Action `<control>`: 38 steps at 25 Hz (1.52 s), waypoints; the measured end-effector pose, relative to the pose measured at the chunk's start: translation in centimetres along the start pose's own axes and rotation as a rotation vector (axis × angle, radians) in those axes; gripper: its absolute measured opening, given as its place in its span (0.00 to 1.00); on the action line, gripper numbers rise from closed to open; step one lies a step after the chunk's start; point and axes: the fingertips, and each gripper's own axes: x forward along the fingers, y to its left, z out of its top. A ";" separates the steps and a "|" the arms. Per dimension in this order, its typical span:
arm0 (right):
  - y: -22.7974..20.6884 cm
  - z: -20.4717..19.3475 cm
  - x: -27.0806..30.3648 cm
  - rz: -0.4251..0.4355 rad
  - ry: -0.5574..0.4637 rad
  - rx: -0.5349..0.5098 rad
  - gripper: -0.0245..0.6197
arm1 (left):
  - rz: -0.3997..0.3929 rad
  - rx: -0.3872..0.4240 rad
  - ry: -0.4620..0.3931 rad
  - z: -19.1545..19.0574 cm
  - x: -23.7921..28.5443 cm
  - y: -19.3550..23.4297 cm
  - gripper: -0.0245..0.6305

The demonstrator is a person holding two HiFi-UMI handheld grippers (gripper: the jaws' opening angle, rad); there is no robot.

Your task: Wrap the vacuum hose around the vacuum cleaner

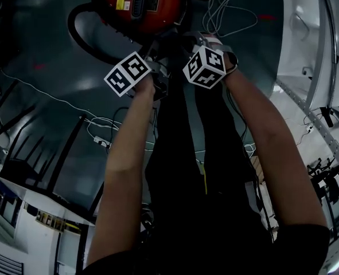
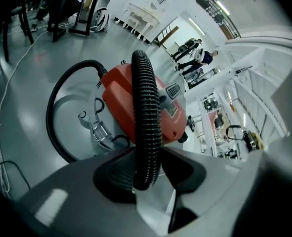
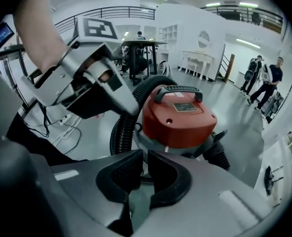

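The red vacuum cleaner [image 1: 140, 2] stands on the grey floor just beyond both grippers. Its black ribbed hose [image 2: 146, 117] arches over the red body [image 2: 121, 102] and loops out on the floor to the left [image 1: 77, 33]. My left gripper [image 2: 146, 174] is shut on the hose close to the body. In the right gripper view, the left gripper [image 3: 131, 107] holds the hose [image 3: 123, 127] up beside the vacuum [image 3: 178, 115]. My right gripper [image 3: 145, 174] hangs just short of the vacuum's base with only a thin slit between its pads and nothing in it. Both marker cubes [image 1: 128, 73] [image 1: 205, 66] are close together.
White cables [image 1: 226, 16] lie on the floor behind the vacuum and to the left [image 2: 7, 83]. Dark chair and table legs [image 1: 60, 148] stand at the left. A white metal frame [image 1: 324, 50] runs along the right. Two people [image 3: 267, 78] stand far off.
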 end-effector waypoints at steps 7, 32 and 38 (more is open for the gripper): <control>3.3 -2.3 0.2 0.128 -0.002 0.051 0.25 | 0.017 -0.025 -0.011 -0.4 -0.3 -0.5 0.28; 4.3 -0.3 0.0 0.112 0.120 -0.178 0.32 | -0.027 0.020 -0.003 2.2 -2.1 -2.9 0.42; 5.4 0.7 -3.0 0.118 0.125 -0.195 0.32 | 0.004 0.014 -0.012 4.8 -2.9 -2.9 0.44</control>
